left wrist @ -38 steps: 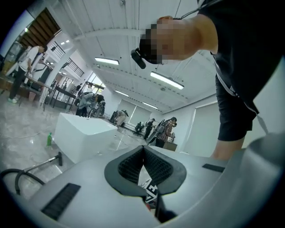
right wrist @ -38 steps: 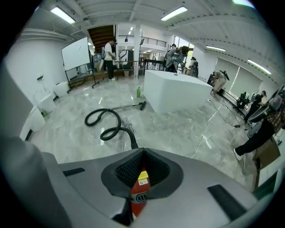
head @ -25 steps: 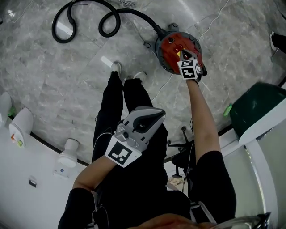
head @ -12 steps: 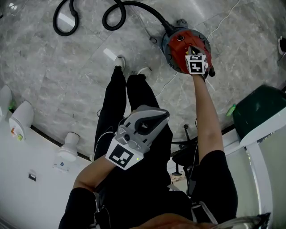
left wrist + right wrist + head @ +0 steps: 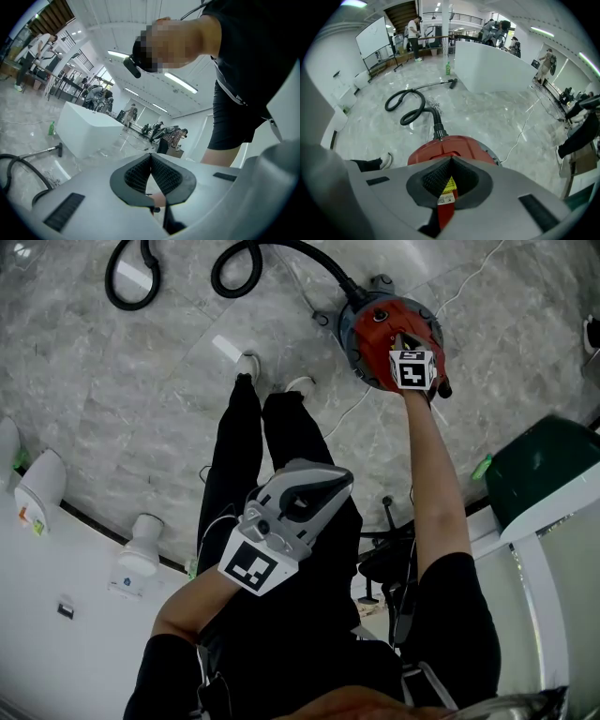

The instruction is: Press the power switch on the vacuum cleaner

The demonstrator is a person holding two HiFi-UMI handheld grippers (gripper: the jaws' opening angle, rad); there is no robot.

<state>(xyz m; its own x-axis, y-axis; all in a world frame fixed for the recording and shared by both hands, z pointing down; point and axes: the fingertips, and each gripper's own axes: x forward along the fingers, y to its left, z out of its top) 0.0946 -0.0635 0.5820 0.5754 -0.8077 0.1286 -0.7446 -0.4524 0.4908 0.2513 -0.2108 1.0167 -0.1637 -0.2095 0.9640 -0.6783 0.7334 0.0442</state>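
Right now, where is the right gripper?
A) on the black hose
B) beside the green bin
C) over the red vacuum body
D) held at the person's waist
C: the head view shows the right gripper reached out over the red vacuum cleaner, jaws together and pointed at its top.

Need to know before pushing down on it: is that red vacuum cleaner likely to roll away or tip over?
The vacuum cleaner looks squat and round, so tipping seems unlikely. A push straight down from the right gripper probably won't shift it; a sideways shove might slide it on the glossy floor. Its hose looks flexible, hardly anchoring it.
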